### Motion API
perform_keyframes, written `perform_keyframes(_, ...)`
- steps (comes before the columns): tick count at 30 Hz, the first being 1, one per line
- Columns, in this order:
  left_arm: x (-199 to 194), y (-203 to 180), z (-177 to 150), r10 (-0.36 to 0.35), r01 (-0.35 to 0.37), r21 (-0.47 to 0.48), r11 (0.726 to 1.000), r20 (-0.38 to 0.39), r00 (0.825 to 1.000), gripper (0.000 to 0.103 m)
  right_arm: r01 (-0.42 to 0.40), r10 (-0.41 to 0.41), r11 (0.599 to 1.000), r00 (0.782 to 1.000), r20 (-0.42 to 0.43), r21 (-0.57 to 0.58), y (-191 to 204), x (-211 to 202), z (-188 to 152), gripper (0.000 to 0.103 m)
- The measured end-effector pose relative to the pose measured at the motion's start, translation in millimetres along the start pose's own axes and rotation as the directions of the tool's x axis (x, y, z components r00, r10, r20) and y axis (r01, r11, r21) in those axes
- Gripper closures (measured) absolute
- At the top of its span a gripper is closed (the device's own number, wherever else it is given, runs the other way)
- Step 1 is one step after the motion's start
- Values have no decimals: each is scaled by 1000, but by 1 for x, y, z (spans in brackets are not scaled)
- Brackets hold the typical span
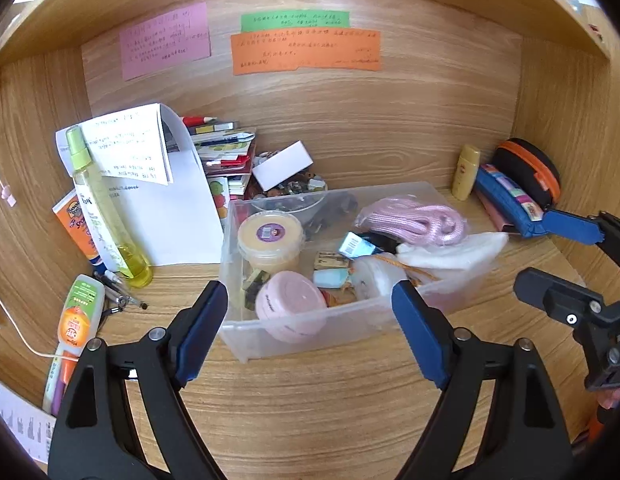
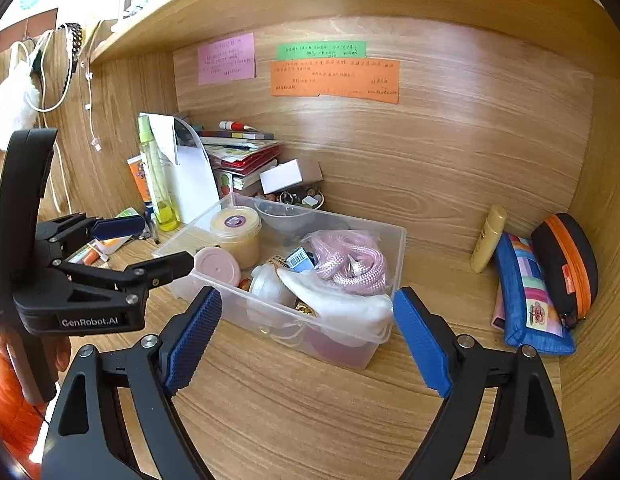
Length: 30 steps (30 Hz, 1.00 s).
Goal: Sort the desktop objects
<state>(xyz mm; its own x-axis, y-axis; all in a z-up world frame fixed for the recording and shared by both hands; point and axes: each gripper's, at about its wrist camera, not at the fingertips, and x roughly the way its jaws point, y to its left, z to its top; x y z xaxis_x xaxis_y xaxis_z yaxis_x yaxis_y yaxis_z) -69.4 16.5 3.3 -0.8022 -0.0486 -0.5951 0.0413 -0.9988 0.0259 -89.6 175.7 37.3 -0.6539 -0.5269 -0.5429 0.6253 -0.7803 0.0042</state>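
A clear plastic bin (image 1: 246,344) (image 2: 393,240) stands on the wooden desk in a cubby. It holds a yellow-lidded jar (image 1: 270,236), a pink round container (image 1: 290,304), a pink rope (image 1: 413,220) (image 2: 349,260), a white cloth (image 2: 349,308) and small items. My left gripper (image 1: 310,300) is open, its blue pads either side of the bin's near end and not pressing on it. My right gripper (image 2: 308,304) is open just short of the bin's near long side. Each wrist view catches the other gripper, the right gripper (image 1: 557,256) and the left gripper (image 2: 150,246), both with nothing held.
At the left stand a yellow spray bottle (image 1: 98,208), an orange tube (image 1: 76,224), folded papers (image 1: 166,200), pens and a book stack (image 2: 242,156). A white box (image 1: 284,164) sits behind the bin. A yellow bottle (image 2: 487,240), blue pouch (image 2: 525,292) and black-orange case (image 2: 565,260) lie at the right.
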Motion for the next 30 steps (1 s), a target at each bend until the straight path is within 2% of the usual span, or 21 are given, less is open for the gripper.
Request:
perform_keyframes(3, -8, -3, -4, -19, 19, -8, 1000, 15, 1000, 18, -10, 10, 1000, 1000, 4, 10, -2, -6, -3, 17)
perform_keyframes(12, -24, -16, -8, -1, 0, 6, 1000, 54, 999, 18, -22, 21, 1000, 1000, 9, 22, -3, -17, -10, 17)
perform_keyframes(30, -21, -13, -7, -3, 4, -12, 1000, 68, 998, 18, -37, 38, 999, 999, -12, 27, 1, -11, -8, 17)
